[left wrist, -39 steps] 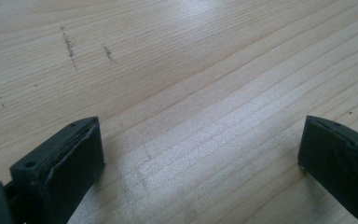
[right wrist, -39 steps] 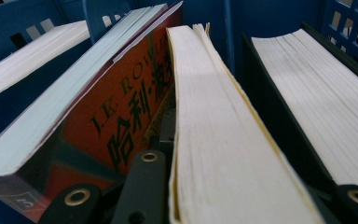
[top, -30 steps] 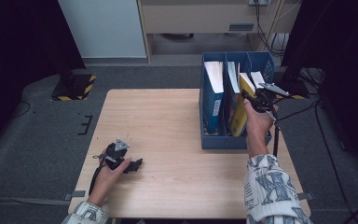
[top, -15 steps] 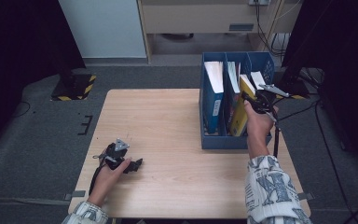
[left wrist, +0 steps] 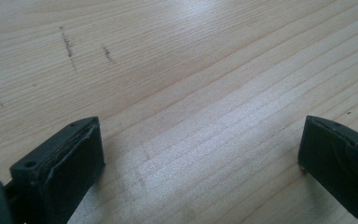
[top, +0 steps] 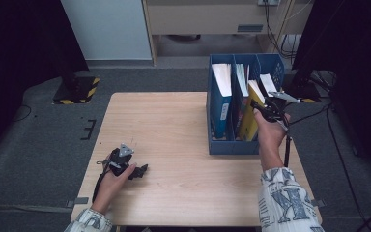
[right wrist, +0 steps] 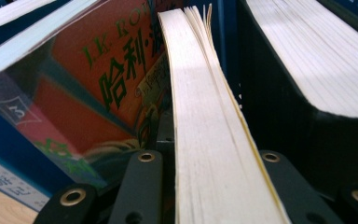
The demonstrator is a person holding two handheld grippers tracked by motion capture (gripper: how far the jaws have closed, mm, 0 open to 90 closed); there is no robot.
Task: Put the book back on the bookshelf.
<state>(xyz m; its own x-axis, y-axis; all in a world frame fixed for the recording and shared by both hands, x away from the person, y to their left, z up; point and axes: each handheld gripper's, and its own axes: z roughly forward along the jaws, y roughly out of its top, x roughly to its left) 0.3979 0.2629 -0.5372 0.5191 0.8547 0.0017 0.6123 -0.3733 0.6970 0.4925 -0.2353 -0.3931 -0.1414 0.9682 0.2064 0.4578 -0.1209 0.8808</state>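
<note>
Clamping our right gripper (top: 265, 107) tight on the yellow book (right wrist: 214, 140), we are holding it upright in the middle slot of the blue file rack (top: 232, 145), which is standing along the right edge of the table (top: 174, 125). Our left gripper (top: 134, 170) is resting near the table's front left corner, well apart from the rack, its jaws gaping wide over bare wood and gripping nothing.
</note>
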